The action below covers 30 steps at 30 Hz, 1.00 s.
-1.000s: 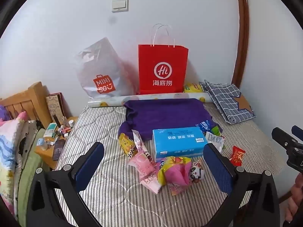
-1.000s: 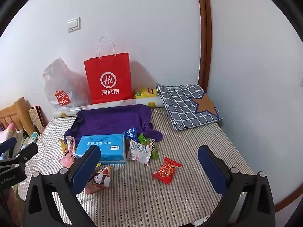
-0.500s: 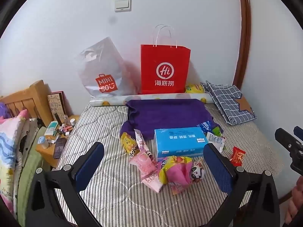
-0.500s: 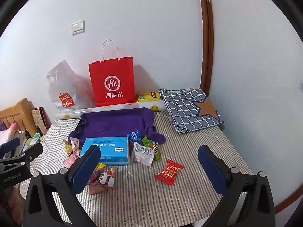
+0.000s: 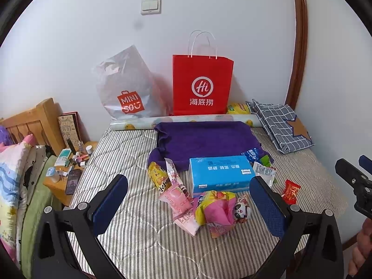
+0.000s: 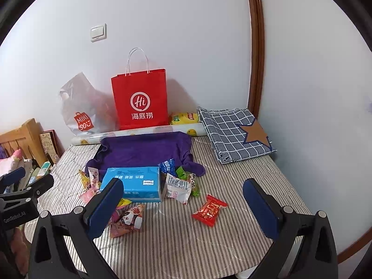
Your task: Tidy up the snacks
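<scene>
striped quilted mattress (image 6: 209, 244); crinkly foil snacks (image 6: 210, 210), boxy tissues (image 6: 137, 183).

Glossy foil snack packets (image 5: 216, 211) – quilted striped cloth mattress (image 5: 130, 153), matt red paper bag (image 5: 202, 86).

we hold the right hand-held gripper (image 6: 183, 200) with jaws wide apart above a striped bed (image 6: 232, 244). a blue tissue box (image 6: 132, 183) sits amid snack packets, a red snack packet (image 6: 209, 210) apart to its right. a red paper bag (image 6: 140, 98) stands at the wall.
</scene>
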Each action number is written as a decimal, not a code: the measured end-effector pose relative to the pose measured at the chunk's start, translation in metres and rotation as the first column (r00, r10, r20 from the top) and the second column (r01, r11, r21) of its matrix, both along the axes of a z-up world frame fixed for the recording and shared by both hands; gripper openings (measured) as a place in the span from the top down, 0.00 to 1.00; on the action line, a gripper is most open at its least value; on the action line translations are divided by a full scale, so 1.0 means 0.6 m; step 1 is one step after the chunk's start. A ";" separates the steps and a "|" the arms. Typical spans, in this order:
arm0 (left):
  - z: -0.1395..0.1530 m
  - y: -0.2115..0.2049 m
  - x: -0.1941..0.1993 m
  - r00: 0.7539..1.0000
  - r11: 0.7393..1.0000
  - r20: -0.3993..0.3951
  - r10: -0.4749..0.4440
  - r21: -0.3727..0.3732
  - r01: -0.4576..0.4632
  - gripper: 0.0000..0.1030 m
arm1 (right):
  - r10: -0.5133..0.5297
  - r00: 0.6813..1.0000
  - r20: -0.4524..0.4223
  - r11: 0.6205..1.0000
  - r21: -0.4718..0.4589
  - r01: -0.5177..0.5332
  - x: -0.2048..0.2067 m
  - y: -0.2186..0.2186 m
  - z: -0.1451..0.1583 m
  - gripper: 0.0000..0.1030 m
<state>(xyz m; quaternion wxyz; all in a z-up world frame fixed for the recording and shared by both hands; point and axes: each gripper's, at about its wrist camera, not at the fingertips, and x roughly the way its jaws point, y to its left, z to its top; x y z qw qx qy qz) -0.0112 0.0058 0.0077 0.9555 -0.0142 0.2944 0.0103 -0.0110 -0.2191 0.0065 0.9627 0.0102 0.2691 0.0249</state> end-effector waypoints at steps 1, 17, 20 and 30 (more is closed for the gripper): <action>0.001 0.001 -0.001 1.000 1.000 0.002 -0.003 -0.001 0.003 0.00 | 0.003 1.000 -0.001 1.000 0.001 -0.003 0.001 -0.002 0.000 0.00; -0.002 0.012 -0.002 1.000 1.000 0.000 0.007 -0.012 -0.007 0.00 | 0.009 1.000 0.007 1.000 0.005 -0.009 -0.005 0.008 -0.001 0.00; -0.003 0.013 -0.003 1.000 1.000 -0.005 0.007 -0.019 -0.007 0.00 | 0.005 1.000 0.002 1.000 0.000 -0.005 -0.005 0.010 -0.001 0.00; -0.009 0.016 -0.002 1.000 0.999 -0.006 -0.008 -0.031 0.008 0.00 | 0.018 1.000 -0.003 1.000 -0.010 -0.018 -0.001 0.021 -0.007 0.00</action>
